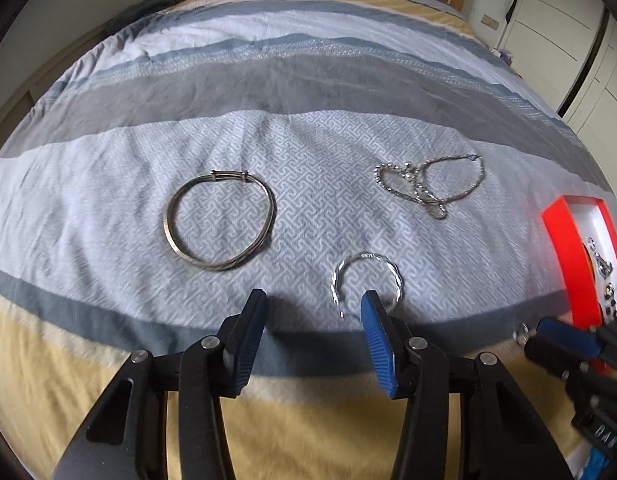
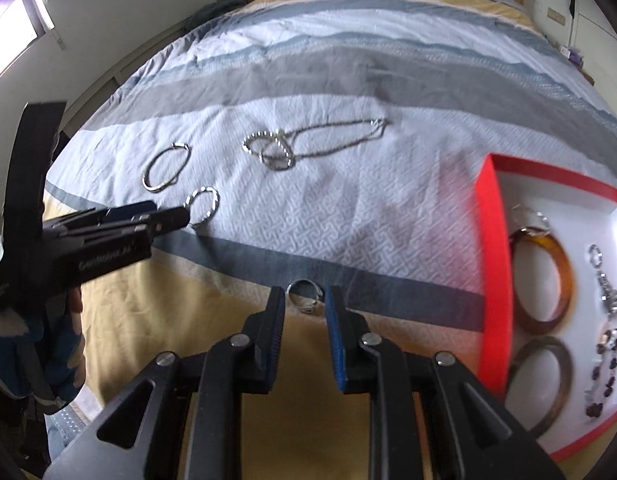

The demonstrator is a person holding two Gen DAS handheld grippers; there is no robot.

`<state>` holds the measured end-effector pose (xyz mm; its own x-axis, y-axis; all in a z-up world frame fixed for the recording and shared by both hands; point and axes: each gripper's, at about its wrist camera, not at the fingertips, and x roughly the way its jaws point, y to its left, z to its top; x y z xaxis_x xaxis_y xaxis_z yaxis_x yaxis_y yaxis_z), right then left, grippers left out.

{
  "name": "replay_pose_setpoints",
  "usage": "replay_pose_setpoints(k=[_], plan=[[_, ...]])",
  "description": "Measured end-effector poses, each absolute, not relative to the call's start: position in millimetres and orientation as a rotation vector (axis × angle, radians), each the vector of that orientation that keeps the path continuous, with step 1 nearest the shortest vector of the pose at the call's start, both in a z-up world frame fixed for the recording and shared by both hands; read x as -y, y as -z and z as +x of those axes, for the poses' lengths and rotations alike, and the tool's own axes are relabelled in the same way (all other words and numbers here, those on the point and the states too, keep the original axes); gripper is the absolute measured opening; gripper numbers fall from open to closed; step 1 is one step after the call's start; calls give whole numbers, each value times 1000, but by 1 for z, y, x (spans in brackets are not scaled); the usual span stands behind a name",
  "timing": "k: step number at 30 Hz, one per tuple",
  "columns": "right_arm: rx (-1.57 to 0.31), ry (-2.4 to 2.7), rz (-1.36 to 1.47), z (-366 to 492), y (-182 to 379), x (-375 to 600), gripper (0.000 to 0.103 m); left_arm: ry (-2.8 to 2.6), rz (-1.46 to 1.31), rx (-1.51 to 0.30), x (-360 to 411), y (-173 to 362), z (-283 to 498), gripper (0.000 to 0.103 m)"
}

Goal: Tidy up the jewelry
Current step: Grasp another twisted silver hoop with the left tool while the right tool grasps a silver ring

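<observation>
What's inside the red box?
The red box holds an amber bangle, a grey bangle, a small ring, a silver piece and dark beads. Its right end is out of view.

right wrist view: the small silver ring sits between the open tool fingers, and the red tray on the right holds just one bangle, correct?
Not quite. The right wrist view shows two bangles in the red tray: an amber-brown bangle and a dull grey metal bangle nearer the camera. The small silver ring does sit between the open right tool fingers.
</observation>
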<state>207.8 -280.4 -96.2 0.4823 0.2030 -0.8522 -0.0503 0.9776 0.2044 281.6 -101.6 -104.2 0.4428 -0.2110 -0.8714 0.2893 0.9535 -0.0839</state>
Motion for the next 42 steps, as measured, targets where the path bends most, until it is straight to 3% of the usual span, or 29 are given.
replay_pose_setpoints(k=[7,10,12,14,28,42], plan=[[-1072,-165,168,213,115,278,22,306,127,-1067,115,119,290,41],[-1071,-177,163,213,116,274,22,315,122,-1067,118,120,291,25],[-1072,-183,151,212,117,271,21,328,120,-1069,119,120,291,8],[-1071,-187,145,210,116,268,19,333,124,-1067,121,120,288,4],[-1020,-191,141,189,86,266,18,327,141,-1006,116,89,259,3],[-851,-106,144,131,-8,310,18,373,161,-858,137,-7,203,3]])
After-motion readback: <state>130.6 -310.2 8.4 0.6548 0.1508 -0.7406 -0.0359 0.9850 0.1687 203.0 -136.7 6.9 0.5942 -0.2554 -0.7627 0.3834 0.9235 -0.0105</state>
